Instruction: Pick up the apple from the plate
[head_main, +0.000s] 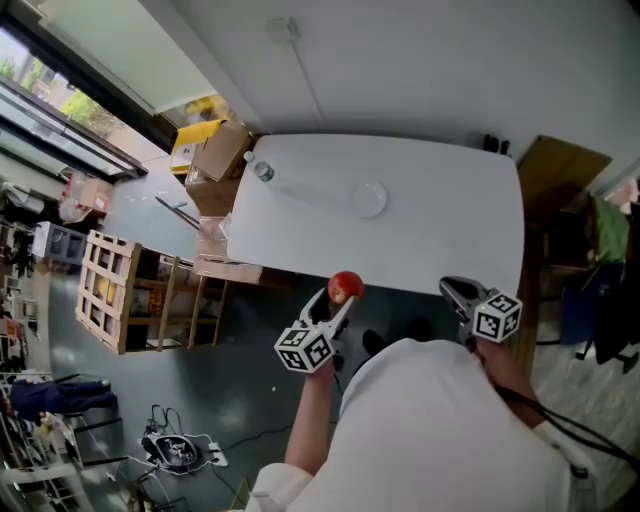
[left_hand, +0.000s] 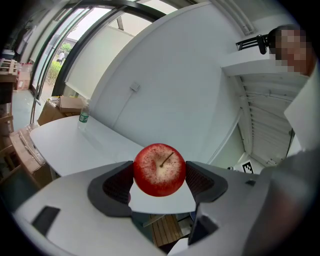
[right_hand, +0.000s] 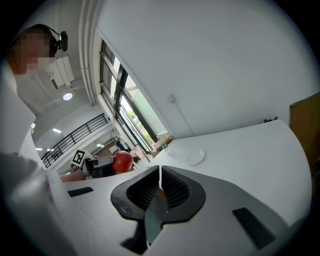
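Observation:
My left gripper (head_main: 343, 297) is shut on a red apple (left_hand: 160, 170), its dark pads pressing the apple's two sides, stem toward the camera. In the head view the apple (head_main: 346, 287) hangs just off the near edge of the white table (head_main: 440, 240). The right gripper view shows the apple (right_hand: 122, 162) held out to its left. An empty white plate (head_main: 367, 196) lies toward the table's far side, also seen as the plate (right_hand: 195, 157) from the right. My right gripper (head_main: 455, 290) hovers at the table's near right edge, jaws closed together with nothing between them (right_hand: 160, 192).
A clear plastic bottle (head_main: 261, 170) stands at the table's far left corner, seen too as the bottle (left_hand: 84, 116). Cardboard boxes (head_main: 215, 150) and a wooden crate rack (head_main: 125, 290) sit left of the table. A brown board (head_main: 560, 165) leans at the right.

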